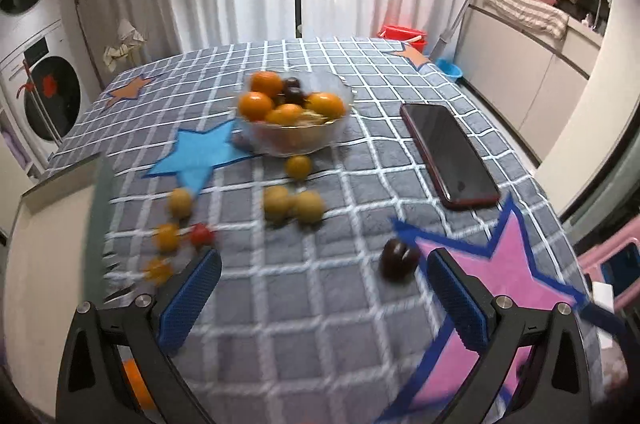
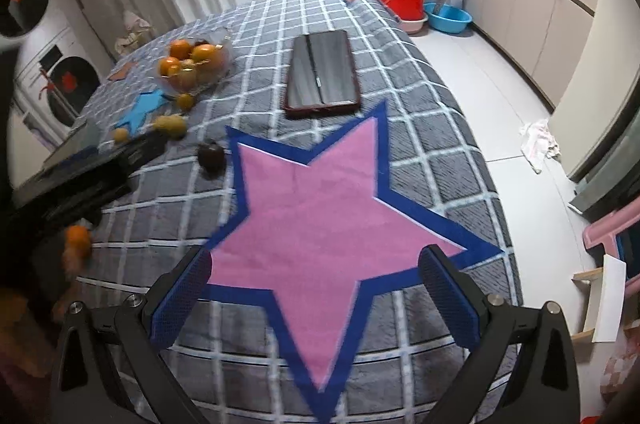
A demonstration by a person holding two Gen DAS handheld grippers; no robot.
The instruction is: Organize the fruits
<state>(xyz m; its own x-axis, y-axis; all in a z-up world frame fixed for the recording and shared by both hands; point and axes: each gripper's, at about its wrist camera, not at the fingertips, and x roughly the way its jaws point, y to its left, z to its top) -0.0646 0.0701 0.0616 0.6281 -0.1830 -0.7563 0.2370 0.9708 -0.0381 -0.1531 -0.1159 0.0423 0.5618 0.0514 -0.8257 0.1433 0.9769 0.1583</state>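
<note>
Left gripper (image 1: 322,272) spread, empty, aimed over loose fruit, dark plum (image 1: 399,259) nearest right pad. Glass bowl (image 1: 292,116) part-filled, evidently collection point. Right gripper (image 2: 316,270) spread, empty, parked above pink star (image 2: 320,220), clear of fruit.

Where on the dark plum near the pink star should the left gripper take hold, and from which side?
Grip the dark plum across its widest middle, coming from above. It is round and lies alone on the tablecloth, so both sides look free. The left gripper is already open wide enough; it probably needs to shift slightly right to centre the plum.
</note>
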